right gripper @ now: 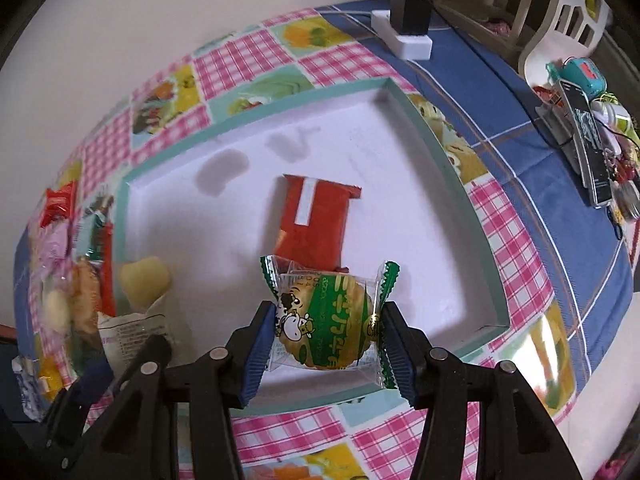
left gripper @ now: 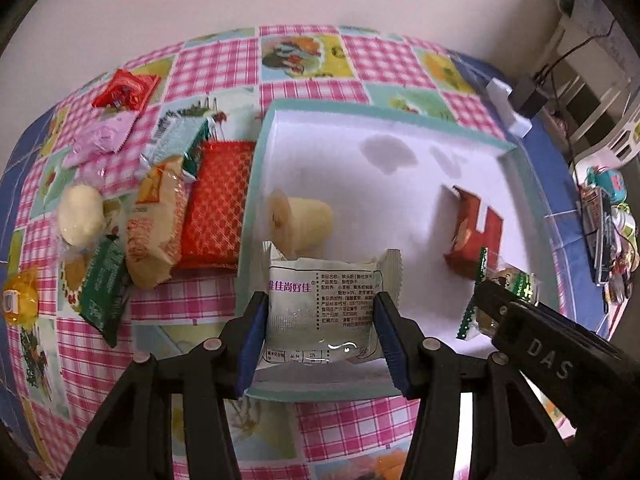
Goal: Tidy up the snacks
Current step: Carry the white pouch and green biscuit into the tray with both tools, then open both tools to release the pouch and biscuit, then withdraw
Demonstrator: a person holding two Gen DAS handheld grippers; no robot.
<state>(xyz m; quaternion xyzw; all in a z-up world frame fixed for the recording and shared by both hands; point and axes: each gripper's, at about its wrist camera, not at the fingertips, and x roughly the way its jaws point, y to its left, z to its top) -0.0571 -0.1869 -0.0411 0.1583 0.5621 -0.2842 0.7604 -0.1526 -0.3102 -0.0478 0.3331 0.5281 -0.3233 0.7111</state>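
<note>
A white tray with a teal rim (left gripper: 256, 148) (right gripper: 436, 136) lies on the checked tablecloth. My left gripper (left gripper: 322, 340) is shut on a white snack packet (left gripper: 324, 312) over the tray's near edge. My right gripper (right gripper: 326, 344) is shut on a green cow-print biscuit packet (right gripper: 328, 320) above the tray's near part; it also shows in the left wrist view (left gripper: 508, 292). In the tray lie a red packet (right gripper: 316, 220) (left gripper: 474, 232) and a pale yellow jelly cup (left gripper: 300, 220) (right gripper: 144, 282).
A pile of loose snacks (left gripper: 160, 208) lies left of the tray, with a red packet (left gripper: 126, 90), a pink packet (left gripper: 104, 140) and an orange jelly (left gripper: 20, 300). A white power strip (right gripper: 404, 36) and clutter (right gripper: 592, 132) sit at the right.
</note>
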